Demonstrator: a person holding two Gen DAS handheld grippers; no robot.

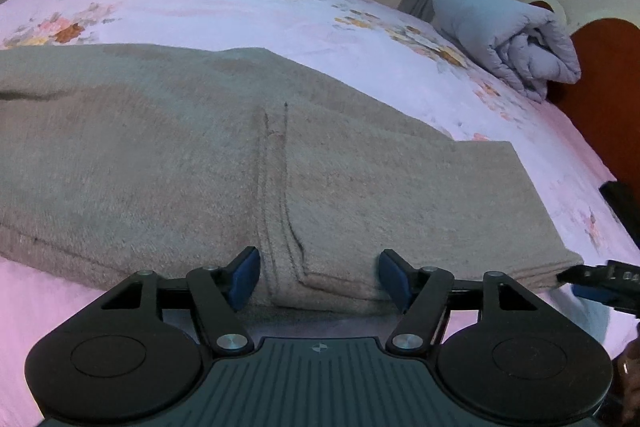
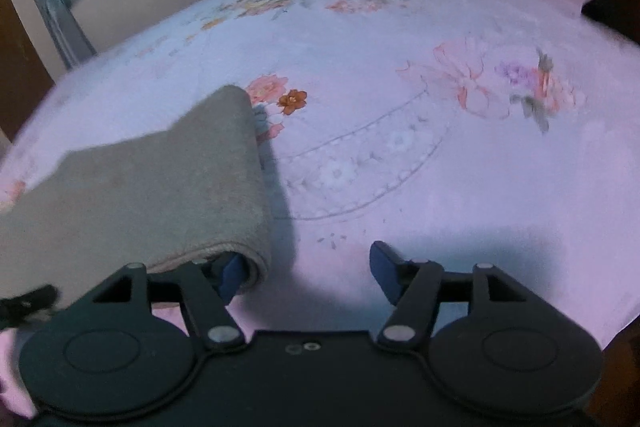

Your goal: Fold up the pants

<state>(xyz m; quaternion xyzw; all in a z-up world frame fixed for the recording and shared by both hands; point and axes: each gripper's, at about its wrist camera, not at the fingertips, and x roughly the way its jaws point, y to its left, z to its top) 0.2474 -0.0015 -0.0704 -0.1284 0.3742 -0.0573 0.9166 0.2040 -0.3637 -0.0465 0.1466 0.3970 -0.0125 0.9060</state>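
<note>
Pants edge between open left gripper; open right gripper seemingly beside.

Your bed, covered in a pink floral sheet, grey-brown pants spread flat on your near edge, a rolled grey quilt at its far corner

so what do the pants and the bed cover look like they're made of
Pants: grey-beige, seemingly a thick brushed knit like fleece or sweatshirt cotton; the surface is matte and fuzzy, and the folded edge is rounded and bulky. Bed cover: looks like a thin, smooth printed fabric, possibly cotton or a blend, lying flat with a faded floral print.
</note>
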